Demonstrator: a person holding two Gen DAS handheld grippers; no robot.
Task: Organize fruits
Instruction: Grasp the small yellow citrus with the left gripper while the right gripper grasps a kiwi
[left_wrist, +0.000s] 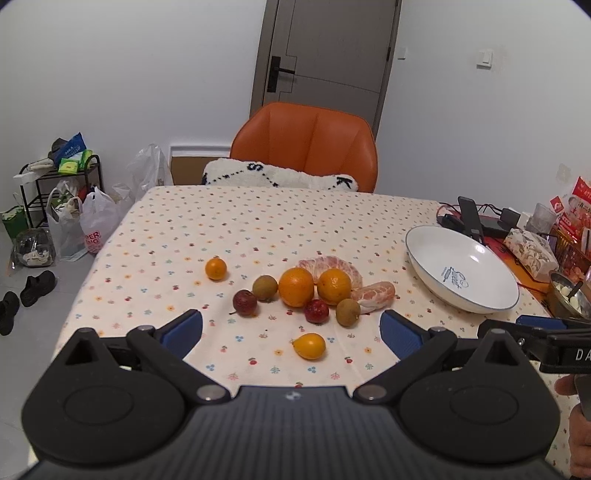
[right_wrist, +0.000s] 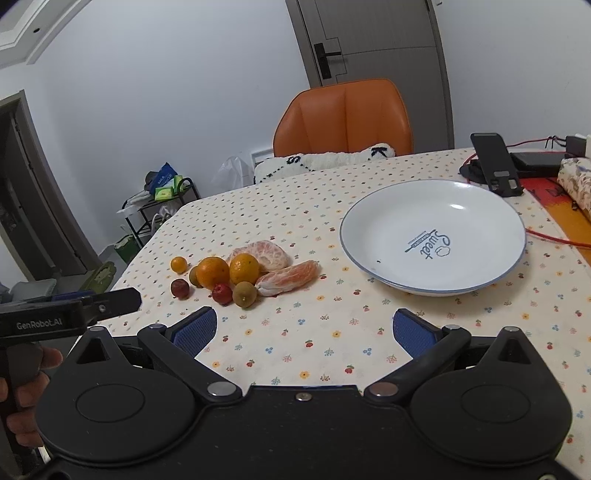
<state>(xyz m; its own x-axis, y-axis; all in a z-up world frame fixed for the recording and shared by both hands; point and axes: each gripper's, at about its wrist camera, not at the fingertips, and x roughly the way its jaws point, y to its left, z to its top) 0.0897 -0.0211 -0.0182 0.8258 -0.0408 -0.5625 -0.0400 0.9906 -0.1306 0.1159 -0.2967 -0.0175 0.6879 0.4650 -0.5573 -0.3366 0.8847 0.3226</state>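
Here, left gripper (left_wrist: 291, 328) and right gripper (right_wrist: 305, 328) spread wide (nothing held), fruits (left_wrist: 295, 287) beside plate (left_wrist: 424, 266).

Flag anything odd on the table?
Nothing spilled or damaged. The fruit lies loose on the cloth, and two peeled pomelo pieces sit bare among the whole fruit. The plate is empty. One small yellow fruit lies apart from the cluster.

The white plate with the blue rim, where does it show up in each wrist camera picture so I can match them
Left wrist view: the white plate lies at the right, past the right gripper, empty.
Right wrist view: the white plate lies right of centre, beyond the right gripper, with the left gripper at the left edge.
Shared landmark: the orange chair behind the table.
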